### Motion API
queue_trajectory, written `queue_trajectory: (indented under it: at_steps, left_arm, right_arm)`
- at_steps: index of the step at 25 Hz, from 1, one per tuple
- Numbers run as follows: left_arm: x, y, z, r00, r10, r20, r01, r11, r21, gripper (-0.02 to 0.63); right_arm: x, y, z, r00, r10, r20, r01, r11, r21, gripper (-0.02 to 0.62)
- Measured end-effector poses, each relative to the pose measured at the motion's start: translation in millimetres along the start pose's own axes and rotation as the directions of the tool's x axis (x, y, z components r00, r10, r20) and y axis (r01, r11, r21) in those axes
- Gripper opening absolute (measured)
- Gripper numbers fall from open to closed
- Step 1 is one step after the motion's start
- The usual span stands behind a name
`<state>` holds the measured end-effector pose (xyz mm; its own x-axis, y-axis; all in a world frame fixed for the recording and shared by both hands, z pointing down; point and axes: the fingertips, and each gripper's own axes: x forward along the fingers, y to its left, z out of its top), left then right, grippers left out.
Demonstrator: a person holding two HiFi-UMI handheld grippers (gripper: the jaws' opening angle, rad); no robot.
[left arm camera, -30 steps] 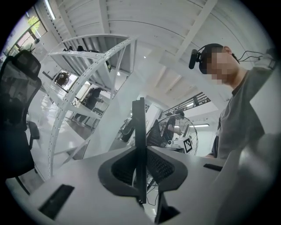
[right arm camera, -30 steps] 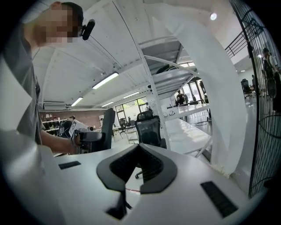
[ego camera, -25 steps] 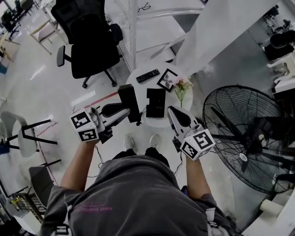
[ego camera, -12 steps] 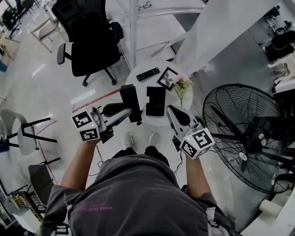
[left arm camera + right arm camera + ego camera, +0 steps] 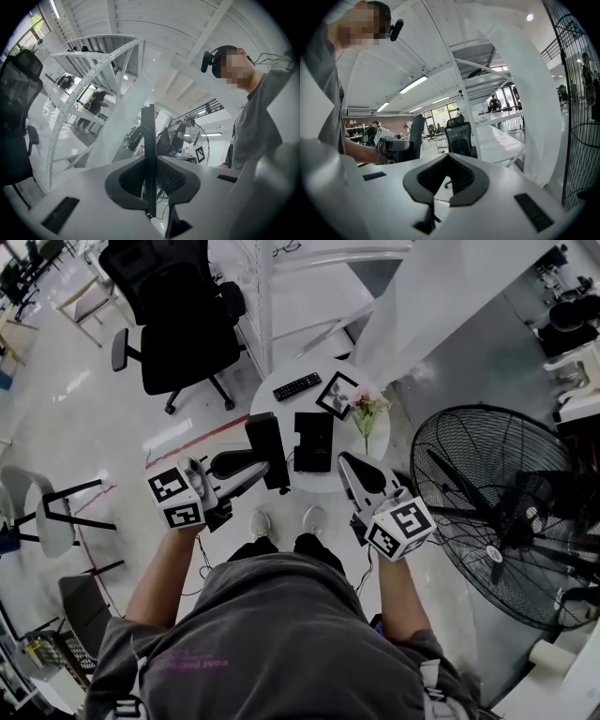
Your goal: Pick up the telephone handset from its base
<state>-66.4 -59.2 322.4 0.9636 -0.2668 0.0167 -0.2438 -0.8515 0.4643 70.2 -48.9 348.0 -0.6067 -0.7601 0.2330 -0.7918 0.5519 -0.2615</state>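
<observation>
The telephone handset [image 5: 267,448] stands upright left of centre, off its base [image 5: 314,442] and clamped between the jaws of the left hand-held gripper [image 5: 242,468]. The base sits on the round white worktop [image 5: 281,407] with a remote [image 5: 297,386], a picture frame [image 5: 337,395] and pink flowers [image 5: 368,412]. The right hand-held gripper [image 5: 351,468], lower right, has its jaws closed on nothing.

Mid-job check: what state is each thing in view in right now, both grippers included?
left gripper: shut on the handset.
right gripper: shut, nothing between its jaws.
handset: off its base, clamped edge-on and upright.
base: lying on the round table, without the handset.
remote: lying flat on the table.
fan: standing; whether it is running, cannot tell.
</observation>
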Motion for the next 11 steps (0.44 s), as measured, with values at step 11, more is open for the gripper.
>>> queue_trajectory:
  at_steps: [11]
  left_arm:
    - [6.4, 2.0, -3.7, 1.0, 0.003, 0.001, -0.003, 1.0, -0.005, 0.077]
  right_arm:
    - [0.5, -4.5, -5.3, 1.0, 0.011, -0.012, -0.011, 1.0, 0.003, 0.02]
